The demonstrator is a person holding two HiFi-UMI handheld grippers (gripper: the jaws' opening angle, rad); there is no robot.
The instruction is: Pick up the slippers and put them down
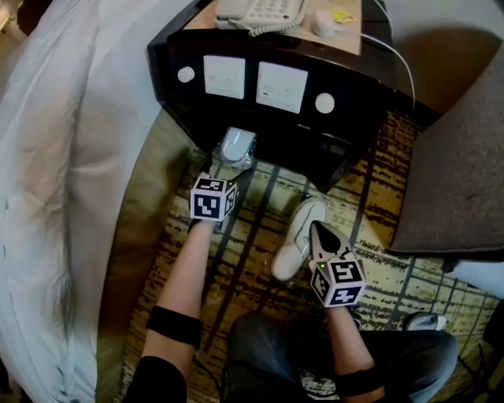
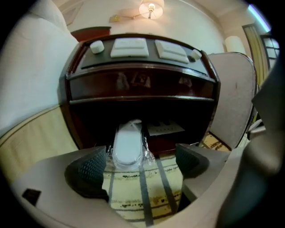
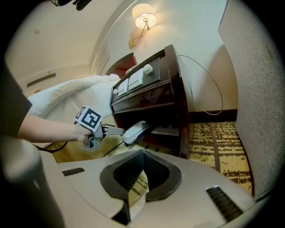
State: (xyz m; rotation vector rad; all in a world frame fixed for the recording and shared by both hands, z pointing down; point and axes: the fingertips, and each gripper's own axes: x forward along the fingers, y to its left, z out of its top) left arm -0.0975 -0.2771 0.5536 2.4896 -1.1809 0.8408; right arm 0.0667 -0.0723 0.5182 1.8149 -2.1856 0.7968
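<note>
A slipper sealed in clear plastic (image 1: 236,147) (image 2: 128,144) (image 3: 136,131) lies tilted at the open bottom shelf of the dark nightstand (image 1: 169,67). My left gripper (image 1: 227,165) (image 2: 140,162) (image 3: 111,130) is open just short of it, its pads on either side of the slipper's near end without pressing. A bare white slipper (image 1: 295,236) hangs over the carpet beside my right gripper (image 1: 316,230) (image 3: 141,171), which is shut on its edge. Only a thin pale strip (image 3: 133,202) of it shows under the jaws in the right gripper view.
The nightstand carries a telephone (image 1: 260,12) and switch panels. A white bed (image 1: 63,157) fills the left, and a grey chair (image 1: 465,157) stands at the right. Patterned carpet (image 1: 260,197) lies between them. The person's knees are at the bottom edge.
</note>
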